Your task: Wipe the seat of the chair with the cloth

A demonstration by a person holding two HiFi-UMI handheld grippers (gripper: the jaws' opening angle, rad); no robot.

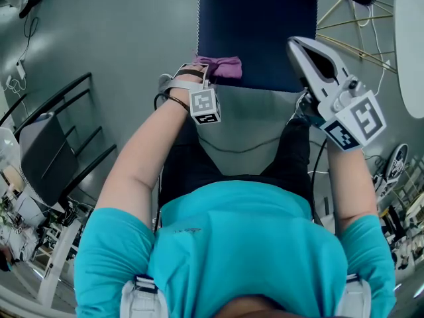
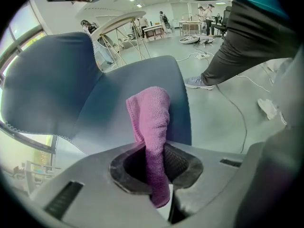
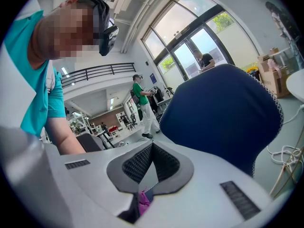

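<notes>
The chair's dark blue seat lies ahead of me at the top of the head view. A pink cloth rests bunched on its front left edge. My left gripper is shut on that cloth. In the left gripper view the cloth stands up between the jaws over the seat, with the backrest behind. My right gripper hangs raised over the seat's front right corner, shut with nothing in it. In the right gripper view its pads meet in front of the backrest.
A black chair stands on the grey floor to my left. A cable runs across the floor by my legs. A white round table and thin yellow legs are at the right. People stand far off in the hall.
</notes>
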